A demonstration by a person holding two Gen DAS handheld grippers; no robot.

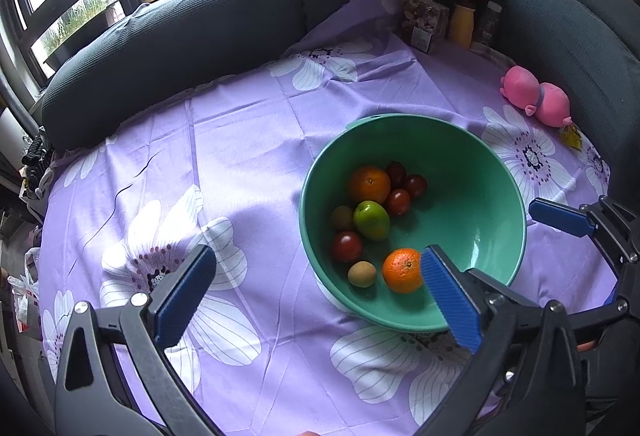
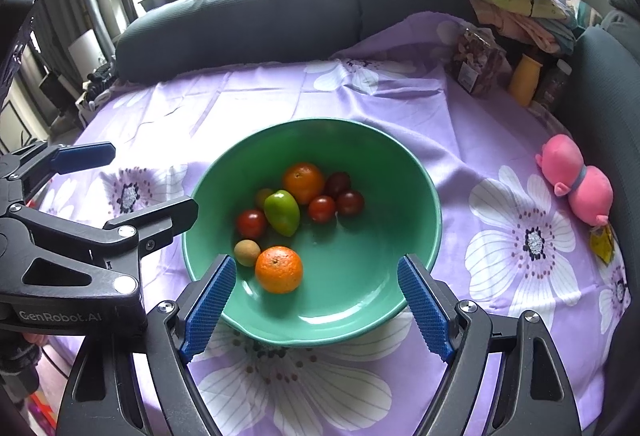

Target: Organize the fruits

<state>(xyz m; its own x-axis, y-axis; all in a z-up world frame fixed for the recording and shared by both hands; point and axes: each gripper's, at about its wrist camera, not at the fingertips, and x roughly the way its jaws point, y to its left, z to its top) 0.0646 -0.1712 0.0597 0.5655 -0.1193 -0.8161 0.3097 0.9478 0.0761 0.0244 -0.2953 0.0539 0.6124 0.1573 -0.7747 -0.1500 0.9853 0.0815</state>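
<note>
Both grippers hover spread and empty over the fruit bowl on the purple cloth.

The green bowl holds all the fruit; the right gripper frames the near orange, the left gripper idles. I'd lower straight, centre the orange, and clear the small kiwi beside it.

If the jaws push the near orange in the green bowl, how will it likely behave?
The near orange is round and lies free on the green bowl's smooth sloped floor, so it would probably roll. Its skin looks firm, so likely not fragile.
</note>
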